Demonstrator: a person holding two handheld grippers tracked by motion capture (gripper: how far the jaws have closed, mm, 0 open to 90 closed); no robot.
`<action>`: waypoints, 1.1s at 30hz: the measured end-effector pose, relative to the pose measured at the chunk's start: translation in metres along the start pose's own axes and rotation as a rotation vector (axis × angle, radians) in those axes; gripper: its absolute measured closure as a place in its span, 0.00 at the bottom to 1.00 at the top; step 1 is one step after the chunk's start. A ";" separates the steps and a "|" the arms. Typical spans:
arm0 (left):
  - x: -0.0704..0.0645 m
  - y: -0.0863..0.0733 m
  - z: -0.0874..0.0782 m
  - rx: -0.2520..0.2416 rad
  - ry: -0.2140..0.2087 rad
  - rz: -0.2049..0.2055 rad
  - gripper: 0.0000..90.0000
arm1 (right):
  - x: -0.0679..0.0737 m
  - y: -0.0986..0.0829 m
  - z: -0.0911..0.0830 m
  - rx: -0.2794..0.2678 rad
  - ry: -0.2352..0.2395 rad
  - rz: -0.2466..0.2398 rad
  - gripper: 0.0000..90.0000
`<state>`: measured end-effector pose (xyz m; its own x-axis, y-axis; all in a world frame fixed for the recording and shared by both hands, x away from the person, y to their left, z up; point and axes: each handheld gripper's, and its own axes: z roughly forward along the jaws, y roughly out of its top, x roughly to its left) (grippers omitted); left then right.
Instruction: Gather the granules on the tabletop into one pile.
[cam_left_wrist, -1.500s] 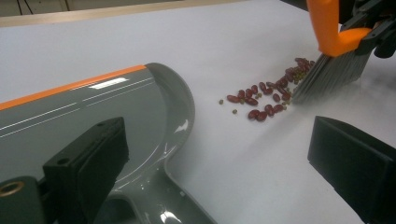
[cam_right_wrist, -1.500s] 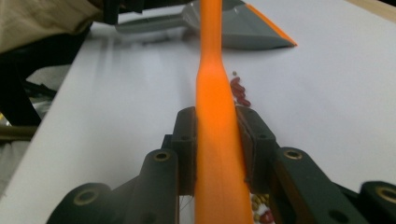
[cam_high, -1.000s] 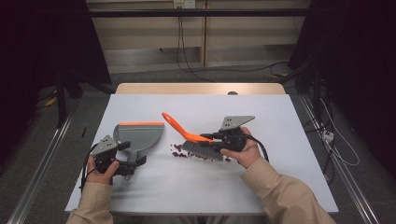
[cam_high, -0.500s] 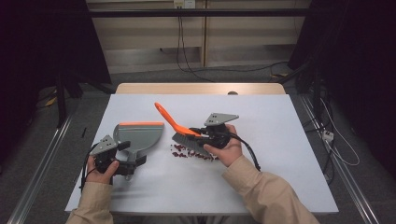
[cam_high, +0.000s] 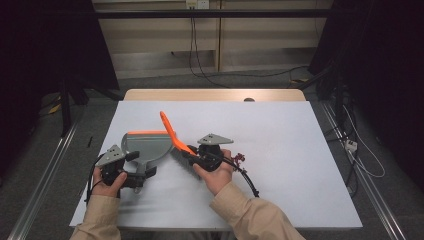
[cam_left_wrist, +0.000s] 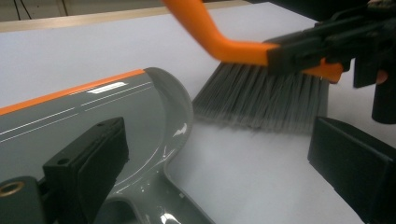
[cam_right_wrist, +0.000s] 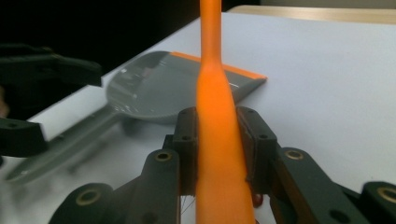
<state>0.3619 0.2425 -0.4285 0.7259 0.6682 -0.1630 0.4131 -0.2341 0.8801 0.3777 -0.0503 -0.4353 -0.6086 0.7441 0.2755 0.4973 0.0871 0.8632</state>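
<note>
An orange-handled brush (cam_high: 172, 136) with grey bristles (cam_left_wrist: 261, 95) is clamped in my right gripper (cam_high: 192, 156), which is shut on the handle (cam_right_wrist: 215, 116) near the brush head. The bristles rest on the white table just right of a grey dustpan (cam_high: 147, 146) with an orange lip. My left gripper (cam_high: 140, 166) is at the dustpan's handle with its jaws spread wide; the handle (cam_left_wrist: 159, 210) lies between them and is not clamped. A few dark red bits (cam_high: 239, 159) lie on the table right of my right hand.
The white table top (cam_high: 280, 130) has free room to the right and at the back. A black cable (cam_high: 247, 180) trails from the right gripper across the table. Dark floor and metal rails flank the table.
My right gripper has carried the brush leftward across the table, from beside the red bits to the dustpan's right edge. The left gripper and dustpan have stayed put.
</note>
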 end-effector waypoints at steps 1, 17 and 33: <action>0.000 0.000 0.000 0.000 0.000 0.000 0.05 | 0.002 -0.003 0.003 0.013 -0.021 -0.007 0.79; -0.002 0.001 -0.001 -0.006 -0.001 0.007 0.05 | -0.021 -0.009 -0.022 0.037 -0.140 0.091 0.79; -0.003 0.002 0.000 -0.008 -0.005 0.007 0.05 | -0.035 -0.015 -0.043 0.046 -0.185 0.122 0.78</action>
<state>0.3602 0.2402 -0.4265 0.7314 0.6632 -0.1586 0.4033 -0.2331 0.8849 0.3649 -0.1057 -0.4397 -0.4209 0.8593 0.2905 0.5903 0.0163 0.8070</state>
